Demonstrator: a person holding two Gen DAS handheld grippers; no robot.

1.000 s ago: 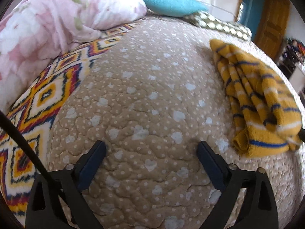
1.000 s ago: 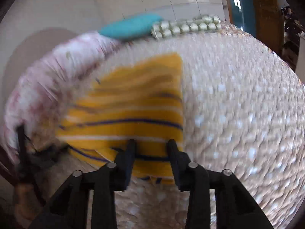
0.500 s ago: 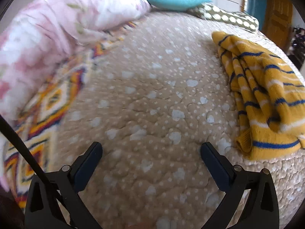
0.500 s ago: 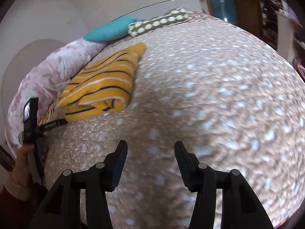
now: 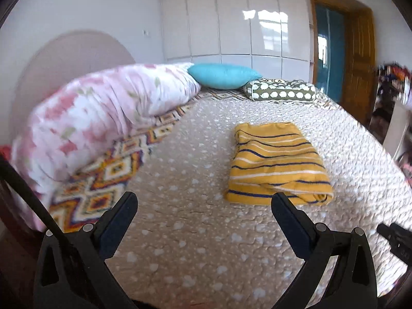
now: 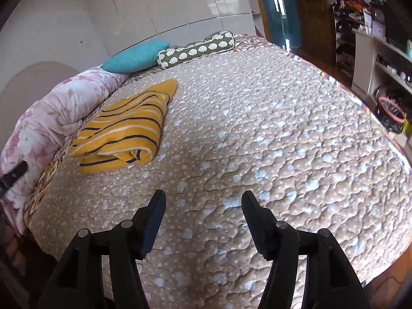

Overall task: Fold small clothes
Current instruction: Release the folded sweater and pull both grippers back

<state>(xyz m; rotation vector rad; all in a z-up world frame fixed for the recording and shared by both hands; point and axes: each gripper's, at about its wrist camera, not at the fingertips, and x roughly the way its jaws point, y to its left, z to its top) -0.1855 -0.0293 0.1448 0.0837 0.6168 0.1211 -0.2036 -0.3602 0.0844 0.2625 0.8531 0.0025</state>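
Observation:
A yellow knitted garment with navy and white stripes (image 5: 276, 163) lies folded into a compact rectangle on the beige quilted bedspread (image 5: 195, 231). The right wrist view shows the same garment (image 6: 123, 131) at the left, well away from the fingers. My left gripper (image 5: 203, 200) hangs open above the bedspread, short of the garment's near edge, nothing between its fingers. My right gripper (image 6: 203, 198) is over bare quilt (image 6: 257, 141) to the right of the garment; its jaws are opening and hold nothing.
A pink floral duvet (image 5: 97, 118) is bunched along the left side over a patterned blanket (image 5: 108, 180). A teal pillow (image 5: 221, 76) and a green patterned bolster (image 5: 280, 92) lie at the bed's far end. Shelves (image 6: 373, 51) stand beyond the right edge.
The right gripper let go of the folded garment, drew back to the right and opened wider. The left gripper rose and pulled back, so the garment now sits farther ahead.

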